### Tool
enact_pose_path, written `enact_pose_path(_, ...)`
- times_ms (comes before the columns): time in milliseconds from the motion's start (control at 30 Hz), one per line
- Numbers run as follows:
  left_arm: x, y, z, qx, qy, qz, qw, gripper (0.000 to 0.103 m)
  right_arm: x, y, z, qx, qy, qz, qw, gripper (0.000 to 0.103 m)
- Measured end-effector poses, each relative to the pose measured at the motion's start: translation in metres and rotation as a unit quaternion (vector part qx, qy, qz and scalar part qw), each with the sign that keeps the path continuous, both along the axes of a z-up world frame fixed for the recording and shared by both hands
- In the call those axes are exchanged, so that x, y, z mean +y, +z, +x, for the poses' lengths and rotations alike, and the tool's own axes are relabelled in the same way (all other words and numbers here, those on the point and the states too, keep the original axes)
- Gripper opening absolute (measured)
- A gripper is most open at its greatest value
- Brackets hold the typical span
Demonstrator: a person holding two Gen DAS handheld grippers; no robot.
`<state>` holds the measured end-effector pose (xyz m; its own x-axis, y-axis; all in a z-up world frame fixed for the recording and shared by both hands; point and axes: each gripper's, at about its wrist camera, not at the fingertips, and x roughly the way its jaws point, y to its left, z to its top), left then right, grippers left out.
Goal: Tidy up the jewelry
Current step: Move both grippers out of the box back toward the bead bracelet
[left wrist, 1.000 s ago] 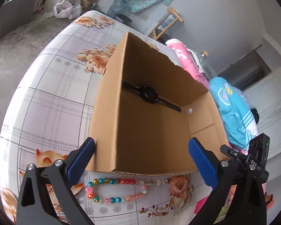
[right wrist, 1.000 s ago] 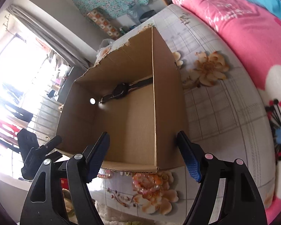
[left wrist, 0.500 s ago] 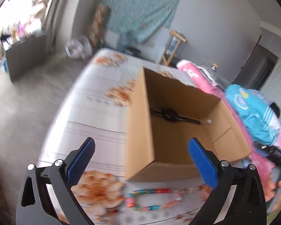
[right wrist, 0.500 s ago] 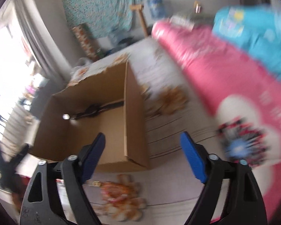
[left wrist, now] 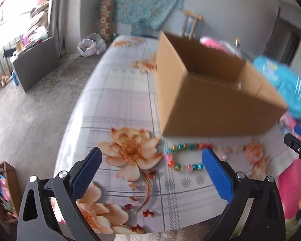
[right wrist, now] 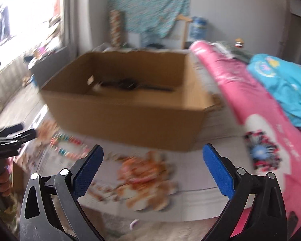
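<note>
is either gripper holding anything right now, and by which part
Nothing is held. The left gripper is open and empty above the cloth, near the bead necklace. The right gripper is also empty, its jaws opening.

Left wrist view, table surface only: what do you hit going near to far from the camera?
Left gripper, jaws open with nothing between them → large printed flower on the tablecloth → bead necklace → cardboard box.

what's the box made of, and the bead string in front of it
The box: plain brown corrugated cardboard, matte, with folded flaps and a rough torn rim. The bead string: glossy multicoloured round beads with bright glints, probably plastic or glass; the blur leaves that open.
</note>
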<state>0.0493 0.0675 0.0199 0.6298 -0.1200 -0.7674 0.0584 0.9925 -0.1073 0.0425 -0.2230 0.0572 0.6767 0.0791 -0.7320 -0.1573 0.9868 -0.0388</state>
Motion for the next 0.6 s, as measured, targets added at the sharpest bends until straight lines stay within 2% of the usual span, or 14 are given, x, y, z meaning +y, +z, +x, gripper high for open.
enact_pose_path(200,-0.035,-0.022,0.018,0.007,-0.023,0.081,0.9965,0.098,0.026,-0.011,-0.003,0.011,0.021,0.001,1.0,0.095)
enact_pose_path(400,-0.051,-0.04,0.021,0.02,-0.044,0.13,0.9904,0.098,0.023,-0.008,-0.002,0.004,0.005,-0.002,1.0,0.095)
enact_pose_path(600,-0.048,-0.041,0.005,-0.001,-0.06,0.154,0.9862,0.098,0.025,-0.008,-0.004,-0.012,0.015,-0.017,1.0,0.095)
